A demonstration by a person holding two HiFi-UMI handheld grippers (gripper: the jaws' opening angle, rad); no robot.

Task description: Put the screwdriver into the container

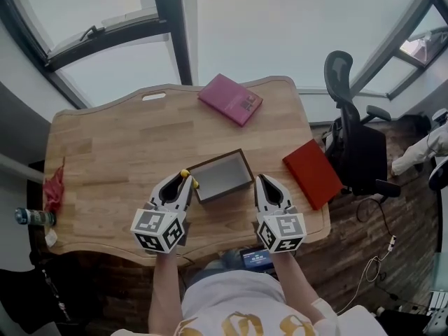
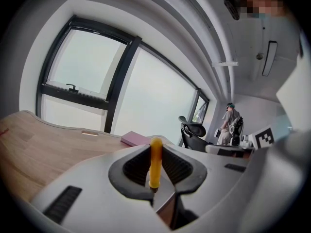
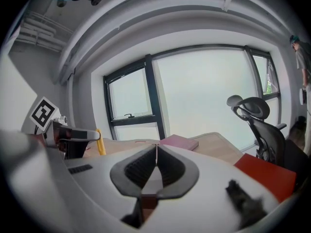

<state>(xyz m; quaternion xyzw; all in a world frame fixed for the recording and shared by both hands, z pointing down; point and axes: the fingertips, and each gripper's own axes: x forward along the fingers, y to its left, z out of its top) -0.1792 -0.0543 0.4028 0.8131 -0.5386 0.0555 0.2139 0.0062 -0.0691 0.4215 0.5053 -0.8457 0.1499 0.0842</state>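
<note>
My left gripper (image 1: 183,178) is shut on a yellow-handled screwdriver (image 1: 185,174), which pokes out past the fingertips just left of the container's near-left corner. In the left gripper view the yellow handle (image 2: 155,161) stands upright between the two jaws, clamped low down. The container (image 1: 220,176) is a shallow open box, grey inside with a dark rim, lying empty in the middle of the wooden table (image 1: 112,152). My right gripper (image 1: 260,180) hovers just right of the box, jaws shut with nothing between them (image 3: 156,148). The screwdriver (image 3: 99,143) also shows in the right gripper view.
A pink book (image 1: 230,99) lies at the table's far edge and a red book (image 1: 313,172) at its right edge. A black office chair (image 1: 350,138) stands to the right. A bottle (image 1: 31,217) and a red wrapper (image 1: 54,187) sit at the left edge.
</note>
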